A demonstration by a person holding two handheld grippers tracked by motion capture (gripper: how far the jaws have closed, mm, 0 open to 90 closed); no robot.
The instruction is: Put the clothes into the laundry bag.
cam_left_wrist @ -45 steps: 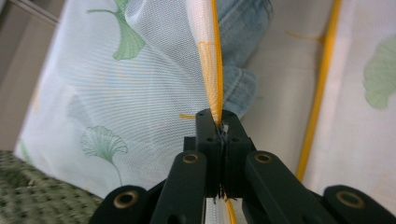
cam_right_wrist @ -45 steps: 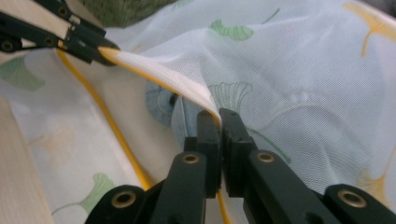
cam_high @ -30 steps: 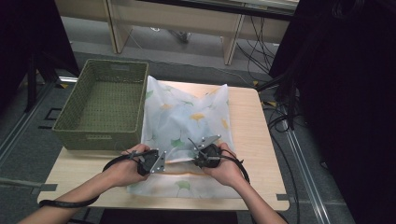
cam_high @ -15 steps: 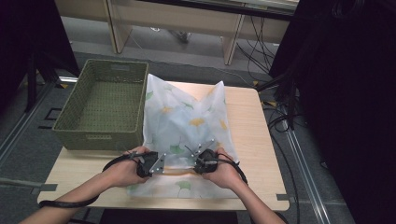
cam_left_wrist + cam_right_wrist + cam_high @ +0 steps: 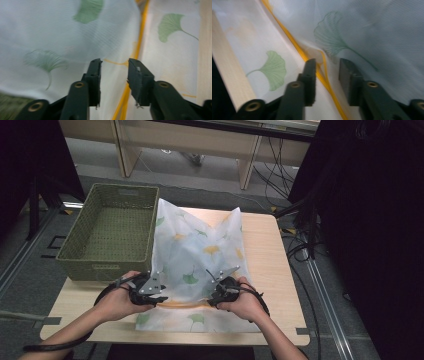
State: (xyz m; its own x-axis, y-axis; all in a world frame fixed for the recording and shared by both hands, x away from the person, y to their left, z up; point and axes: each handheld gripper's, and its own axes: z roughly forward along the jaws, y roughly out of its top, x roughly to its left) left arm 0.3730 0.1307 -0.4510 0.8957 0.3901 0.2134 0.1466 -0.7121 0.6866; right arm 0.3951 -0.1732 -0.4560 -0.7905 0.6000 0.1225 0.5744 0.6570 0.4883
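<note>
As the ginkgo-print cloth's yellow hem runs crosswise between them, left tool and right tool sit equally near; jaws just opened, spread, pinching nothing.

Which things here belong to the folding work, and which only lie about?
In the work:
- white cloth with leaf print
- left tongs, open
- right tongs, open

Lying about:
- green basket
- cables on the floor

Both forearms are coming in from the bottom of the frame, angling toward its lower centre. The left tongs and right tongs are pointing inward at each other, jaws just having been opening, now standing apart with nothing pinched.
</note>
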